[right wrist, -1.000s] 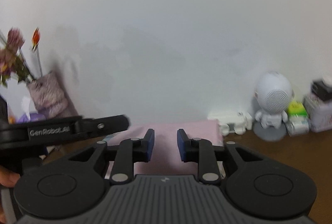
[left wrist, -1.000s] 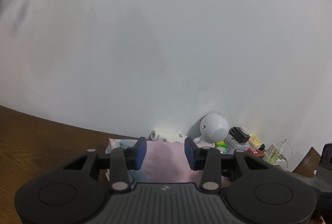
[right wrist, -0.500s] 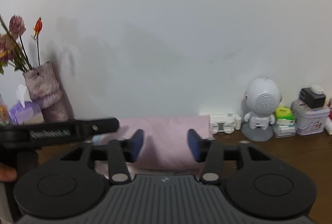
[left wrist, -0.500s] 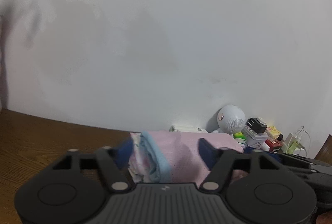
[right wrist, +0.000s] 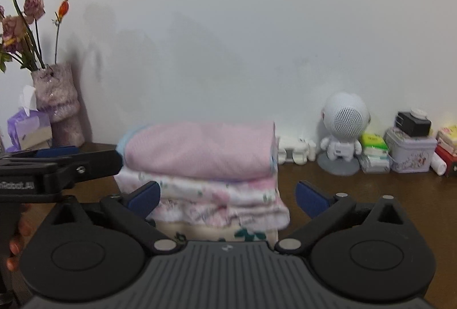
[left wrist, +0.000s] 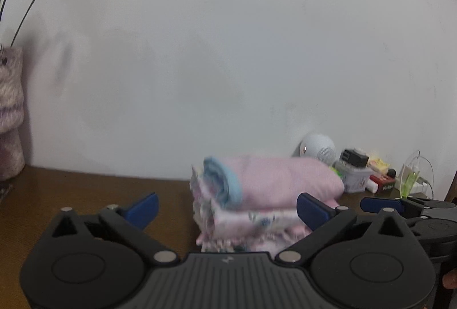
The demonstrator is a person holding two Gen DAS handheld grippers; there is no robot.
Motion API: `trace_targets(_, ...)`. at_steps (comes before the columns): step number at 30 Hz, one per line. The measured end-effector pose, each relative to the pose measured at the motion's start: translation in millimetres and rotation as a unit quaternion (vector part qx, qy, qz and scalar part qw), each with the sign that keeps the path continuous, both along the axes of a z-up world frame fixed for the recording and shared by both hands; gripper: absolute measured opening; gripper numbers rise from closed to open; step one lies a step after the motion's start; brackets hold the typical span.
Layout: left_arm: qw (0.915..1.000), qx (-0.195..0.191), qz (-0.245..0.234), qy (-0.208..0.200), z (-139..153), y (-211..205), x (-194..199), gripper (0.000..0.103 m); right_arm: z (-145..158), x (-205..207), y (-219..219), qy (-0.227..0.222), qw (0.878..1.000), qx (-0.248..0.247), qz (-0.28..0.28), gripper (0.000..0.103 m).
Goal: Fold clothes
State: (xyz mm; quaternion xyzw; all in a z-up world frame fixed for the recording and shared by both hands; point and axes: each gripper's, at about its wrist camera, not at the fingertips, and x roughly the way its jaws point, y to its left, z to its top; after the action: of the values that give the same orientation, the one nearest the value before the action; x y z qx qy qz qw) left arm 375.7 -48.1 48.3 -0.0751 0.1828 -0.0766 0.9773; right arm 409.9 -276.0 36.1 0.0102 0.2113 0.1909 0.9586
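A stack of folded clothes [right wrist: 217,200] stands on the brown wooden table [right wrist: 371,194] near the wall. A pink folded garment [right wrist: 200,149] with a light-blue edge lies on top, floral pieces sit under it, and a cream one is at the bottom. My right gripper [right wrist: 227,194] faces the stack's front, its jaws opening wide, pads clear of the cloth. My left gripper [left wrist: 227,207] is at the stack's left end [left wrist: 217,194], jaws also opening, with nothing pressed between the pads. The pink garment [left wrist: 280,183] rests free.
A vase of dried flowers [right wrist: 57,109] and a tissue pack [right wrist: 27,131] stand at the left by the wall. To the right are a white robot-shaped figure [right wrist: 344,131], a tin box [right wrist: 410,151] and small packets. A hand [right wrist: 17,234] grips the left tool.
Both grippers' jaws went from nearly shut to wide apart. Both pulled back and sank, so the whole stack shows with the pink garment left on top.
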Motion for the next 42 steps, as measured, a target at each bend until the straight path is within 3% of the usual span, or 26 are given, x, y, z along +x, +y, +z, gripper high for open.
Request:
trace_targets(12,0.9988,0.038,0.001,0.032,-21.4,1.8,-20.2,0.103,-19.8,-9.4,-8.4,0.039,0.999,0.017,-0.028,0.103)
trace_targets(22,0.9976,0.037,0.009,0.057,-29.1,2.2,-45.7,0.103,-24.2,-32.0,-1.3,0.059,0.998,0.012,-0.036,0.103)
trace_targets(31,0.9964,0.027,0.025,0.076,-32.6,8.3,-77.7,0.103,-24.1,-65.9,0.0,0.067,0.997,0.012,-0.048,0.103)
trace_targets(42,0.9958,0.04,0.023,0.08,-33.4,9.0,-139.3,0.103,-22.1,-125.6,0.1,0.075,0.996,0.01,-0.052,0.103)
